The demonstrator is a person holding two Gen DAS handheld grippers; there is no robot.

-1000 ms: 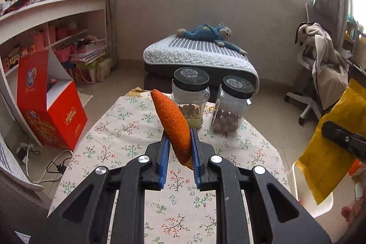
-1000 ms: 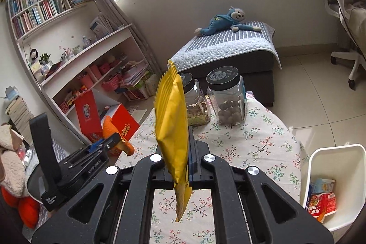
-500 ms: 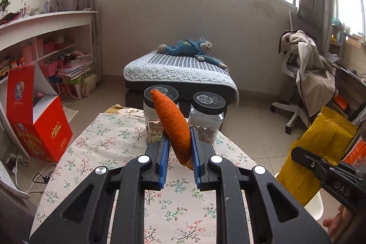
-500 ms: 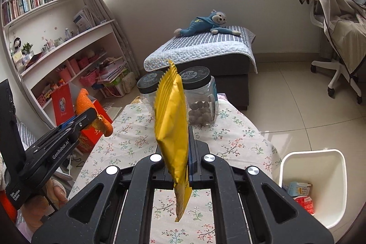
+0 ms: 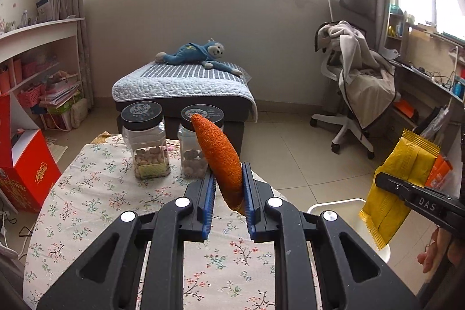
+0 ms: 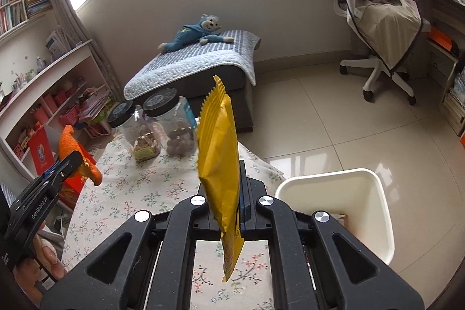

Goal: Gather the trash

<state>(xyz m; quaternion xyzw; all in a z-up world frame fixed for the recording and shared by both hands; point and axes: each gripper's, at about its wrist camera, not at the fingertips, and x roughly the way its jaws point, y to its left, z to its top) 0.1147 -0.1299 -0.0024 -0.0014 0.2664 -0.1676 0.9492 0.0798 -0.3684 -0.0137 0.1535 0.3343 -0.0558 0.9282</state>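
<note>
My left gripper [image 5: 228, 188] is shut on an orange peel [image 5: 218, 156], held upright above the floral table [image 5: 98, 193]. It also shows at the left of the right wrist view [image 6: 62, 164] with the peel [image 6: 69, 144]. My right gripper [image 6: 232, 193] is shut on a yellow snack wrapper [image 6: 218, 159], held upright above the table's right edge. The wrapper also shows in the left wrist view [image 5: 398, 182], over the white trash bin [image 5: 334, 205]. The bin [image 6: 343, 193] stands on the floor right of the table.
Two black-lidded jars [image 5: 145, 141] [image 5: 197, 141] stand at the table's far side. A low bed with a blue plush [image 5: 191, 54] lies beyond. A draped office chair [image 5: 357, 83] is at the right, a red box [image 5: 23, 164] and shelves at the left.
Both grippers have swung to the right with their loads. The trash bin now sits closer under the right gripper, and the jars have shifted left in both views.
</note>
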